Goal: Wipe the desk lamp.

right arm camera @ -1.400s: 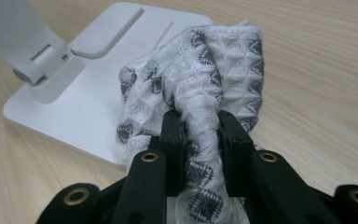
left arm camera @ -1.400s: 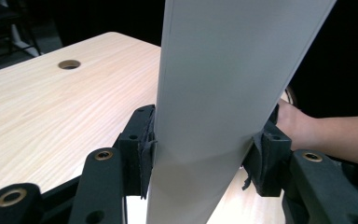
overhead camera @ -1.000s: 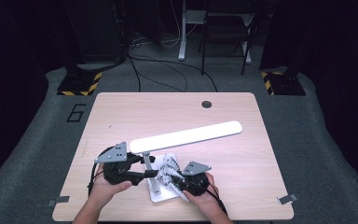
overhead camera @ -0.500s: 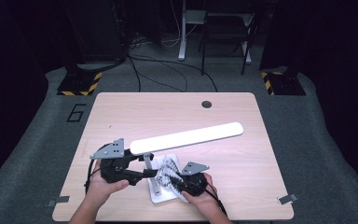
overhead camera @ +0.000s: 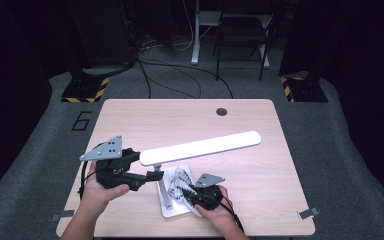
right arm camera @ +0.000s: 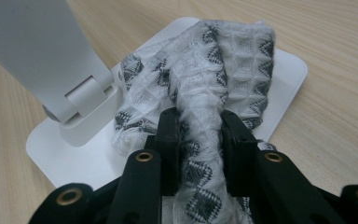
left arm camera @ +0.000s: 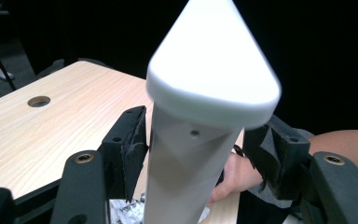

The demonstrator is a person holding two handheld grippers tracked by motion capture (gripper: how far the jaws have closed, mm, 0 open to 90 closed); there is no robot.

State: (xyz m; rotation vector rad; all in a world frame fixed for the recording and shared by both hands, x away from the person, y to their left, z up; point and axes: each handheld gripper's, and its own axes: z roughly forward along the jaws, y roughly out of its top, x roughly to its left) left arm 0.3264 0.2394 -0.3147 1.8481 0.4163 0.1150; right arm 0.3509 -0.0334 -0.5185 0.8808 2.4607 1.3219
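Note:
A white desk lamp stands at the table's front, with its long head bar (overhead camera: 200, 148) over a square base (overhead camera: 172, 207). A white and grey patterned cloth (overhead camera: 180, 182) lies bunched on that base. My left gripper (overhead camera: 155, 176) is at the bar's left end. Its jaws have just been opening and stand apart around the lamp's arm (left arm camera: 186, 172), under the head bar's end (left arm camera: 214, 70); the right pad (left arm camera: 265, 149) is clear of it. My right gripper (right arm camera: 199, 121) is shut on a fold of the cloth (right arm camera: 223, 56) above the base (right arm camera: 284, 70).
The lamp's hinge and arm (right arm camera: 51, 70) rise from the base just left of the cloth. A round cable hole (overhead camera: 222, 111) sits near the table's far edge. Cables and stands crowd the dark floor behind the table (overhead camera: 130, 120).
The left gripper has risen and drifted a little left, and its jaws have widened around the lamp. The lamp's head bar, the right gripper and the cloth have stayed put.

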